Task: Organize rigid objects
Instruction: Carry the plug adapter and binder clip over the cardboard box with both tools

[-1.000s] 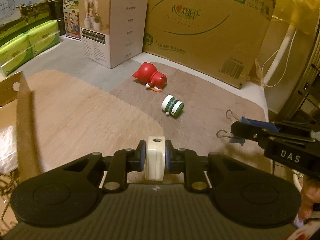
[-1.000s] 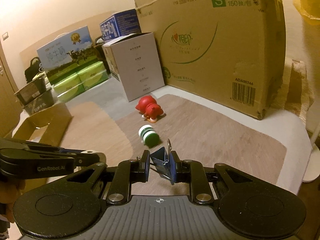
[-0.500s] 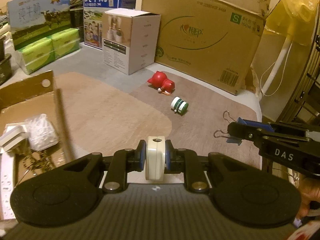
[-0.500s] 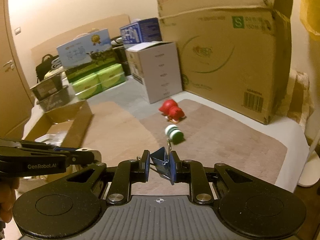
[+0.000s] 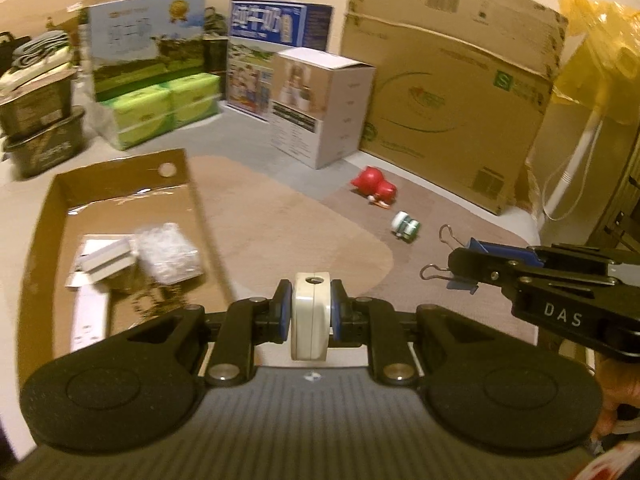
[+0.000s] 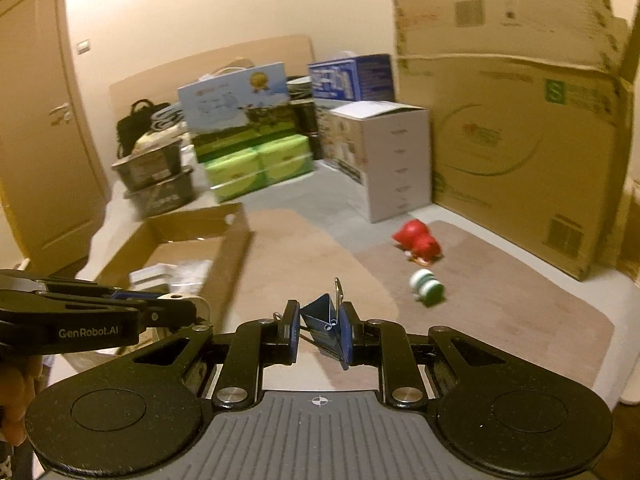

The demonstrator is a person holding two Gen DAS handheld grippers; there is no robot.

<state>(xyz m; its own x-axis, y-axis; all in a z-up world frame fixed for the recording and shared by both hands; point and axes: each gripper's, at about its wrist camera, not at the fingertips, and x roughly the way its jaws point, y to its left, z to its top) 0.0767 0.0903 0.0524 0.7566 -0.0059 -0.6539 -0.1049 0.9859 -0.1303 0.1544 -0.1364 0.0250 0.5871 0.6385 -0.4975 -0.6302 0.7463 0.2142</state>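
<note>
A grey floor covered in part by a tan mat (image 5: 288,236) and a darker brown mat (image 6: 500,300) is seen, walled in at the back by a large cardboard carton (image 5: 452,112). All places below are given relative to that carton. A white box (image 5: 324,108) is stood just beside its left end, and green packs (image 5: 160,108) and milk cartons are stacked further left of it. On the brown mat in front of the carton a red toy (image 5: 374,188) is laid on its side, and a small green-and-white striped roll (image 5: 405,227) is laid just nearer to the camera than the toy, apart from it. Well to the left of the carton an open shallow cardboard box (image 5: 192,184) is set on the floor, with white packets and a clear plastic bag (image 5: 168,254) held inside it. The left gripper (image 5: 311,316) is clenched on a cream-white plug-like block (image 5: 311,320), which is kept upright between the blue pads (image 5: 285,312), in the air well in front of the carton and beside the open box. The right gripper (image 6: 320,330) is clenched on a blue binder clip (image 6: 324,328), whose wire handles are stuck out past the fingers; it is carried above the mats in front of the carton, to the right of the left gripper.
</note>
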